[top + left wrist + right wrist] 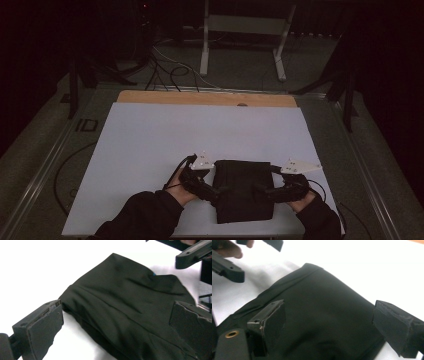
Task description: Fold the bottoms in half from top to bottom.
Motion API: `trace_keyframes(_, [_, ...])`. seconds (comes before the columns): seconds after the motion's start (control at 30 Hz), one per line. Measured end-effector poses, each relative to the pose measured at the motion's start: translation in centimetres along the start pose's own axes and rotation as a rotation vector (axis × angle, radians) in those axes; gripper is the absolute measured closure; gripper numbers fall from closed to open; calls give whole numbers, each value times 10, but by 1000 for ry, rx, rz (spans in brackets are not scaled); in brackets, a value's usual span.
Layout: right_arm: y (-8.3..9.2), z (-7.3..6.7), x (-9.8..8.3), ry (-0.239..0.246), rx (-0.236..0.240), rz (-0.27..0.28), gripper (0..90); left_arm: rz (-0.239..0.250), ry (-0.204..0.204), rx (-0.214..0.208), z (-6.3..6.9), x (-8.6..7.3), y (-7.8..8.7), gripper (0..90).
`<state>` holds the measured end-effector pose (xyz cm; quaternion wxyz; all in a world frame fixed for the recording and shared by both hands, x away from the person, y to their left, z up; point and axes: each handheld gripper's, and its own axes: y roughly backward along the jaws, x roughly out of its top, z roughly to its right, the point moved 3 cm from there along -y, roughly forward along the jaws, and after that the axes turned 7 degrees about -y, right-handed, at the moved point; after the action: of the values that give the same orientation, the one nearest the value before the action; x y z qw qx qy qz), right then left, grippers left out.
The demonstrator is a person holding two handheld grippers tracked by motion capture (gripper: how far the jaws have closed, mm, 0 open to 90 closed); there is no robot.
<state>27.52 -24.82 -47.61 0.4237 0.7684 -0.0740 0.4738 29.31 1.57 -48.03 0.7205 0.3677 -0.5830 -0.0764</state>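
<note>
— Two grippers at work, one in each hand. How are the arms set?

— Both forearms come in from the near edge of the white table sheet (pixel 150 130), dark sleeves up to the wrists. The left hand (pixel 181 192) holds the left gripper (pixel 216 191) angled inward toward the middle; the right hand (pixel 300 200) holds the right gripper (pixel 260 191) pointed back the other way. Their tips face each other across a folded black cloth (pixel 244 187).

— Where does that cloth lie?

— Flat on the sheet, close to the near edge and right of centre, folded into a rough rectangle. It sits between the two hands.

— Are the jaws gripping it?

— No. In the left gripper view the left gripper (pixel 115 325) has its jaws spread wide: one stands over bare white sheet just beside the cloth's edge, the other over the cloth (pixel 125 305) itself, and neither pad pinches the fabric. In the right gripper view the right gripper (pixel 329 322) is spread as well, one jaw above the cloth (pixel 322 310), the other at its border.

— Any box, tray or bag around?

— I can make out no container on the table. A wooden board edge (pixel 205 98) shows beyond the sheet's far side, and cables (pixel 170 70) lie on the floor beyond it.

— Does each gripper view catch the other gripper?

— Yes, a black jaw of the other one shows near the top of both.
</note>
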Motion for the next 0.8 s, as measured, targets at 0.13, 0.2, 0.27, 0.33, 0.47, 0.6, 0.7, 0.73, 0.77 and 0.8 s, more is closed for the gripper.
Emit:
trace_keyframes(0.13, [2,3,3,-5,-32,8,111,-10,15,10,-1,2,-1,2])
trace_keyframes(0.2, [2,5,4,-5,-43,8,111,-21,30,14,-2,3,-3,2])
trace_keyframes(0.27, [3,6,6,-8,-55,9,111,-26,45,28,-3,4,-4,2])
trace_keyframes(0.33, [3,6,7,-5,-71,13,111,-32,58,40,-4,4,-6,2])
trace_keyframes(0.47, [2,8,8,-12,-95,10,111,-32,95,66,-8,4,-11,2])
trace_keyframes(0.6, [-2,10,4,-31,-114,3,111,-36,118,68,-9,4,-17,2])
trace_keyframes(0.7, [-4,13,2,-48,-129,6,112,-40,120,62,-9,3,-21,2])
trace_keyframes(0.73, [-4,14,1,-54,-131,6,112,-37,122,61,-10,2,-22,2])
trace_keyframes(0.77, [-5,15,0,-62,-140,9,112,-33,119,58,-10,2,-23,2])
trace_keyframes(0.8, [-5,16,-1,-65,-151,4,112,-41,119,67,-11,1,-24,2])
